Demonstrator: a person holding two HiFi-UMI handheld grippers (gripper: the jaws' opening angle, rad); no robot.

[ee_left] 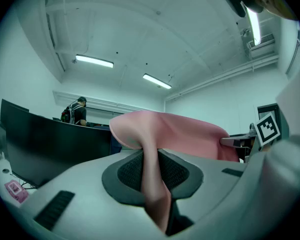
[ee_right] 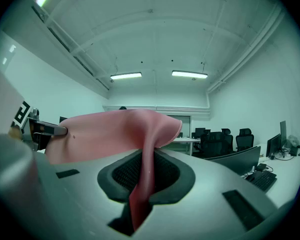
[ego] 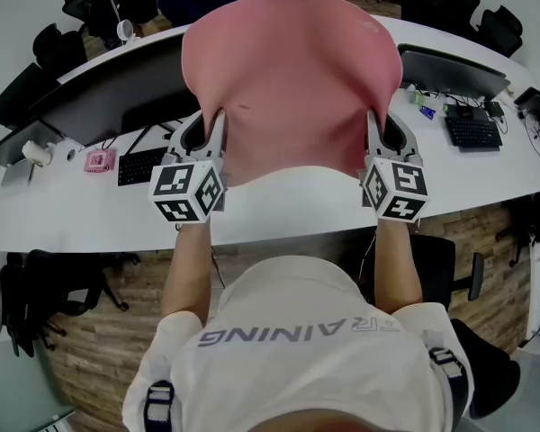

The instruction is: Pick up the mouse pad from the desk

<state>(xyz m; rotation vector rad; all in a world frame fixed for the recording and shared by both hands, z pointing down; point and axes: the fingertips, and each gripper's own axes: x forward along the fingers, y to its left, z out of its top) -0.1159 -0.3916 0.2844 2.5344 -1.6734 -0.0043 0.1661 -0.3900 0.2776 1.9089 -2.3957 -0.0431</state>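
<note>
A large pink mouse pad [ego: 292, 88] is held up off the white desk [ego: 279, 214], spread between both grippers. My left gripper [ego: 218, 120] is shut on its left edge; in the left gripper view the pink sheet [ee_left: 165, 134] is pinched between the dark pads of that gripper [ee_left: 152, 181] and arches away to the right. On the pad's right edge my right gripper [ego: 372, 120] is shut as well, and the right gripper view shows the pad [ee_right: 115, 134] clamped in that gripper [ee_right: 142, 184] and stretching off to the left. The pad hides the desk behind it.
On the desk to the left lie a black keyboard [ego: 142, 165], a small pink object [ego: 100, 160] and dark monitors [ego: 99, 102]. Another monitor [ego: 450, 70] and keyboard [ego: 472, 133] stand at the right. Office chairs [ego: 481, 16] line the far side. A person [ee_left: 79, 113] stands far off.
</note>
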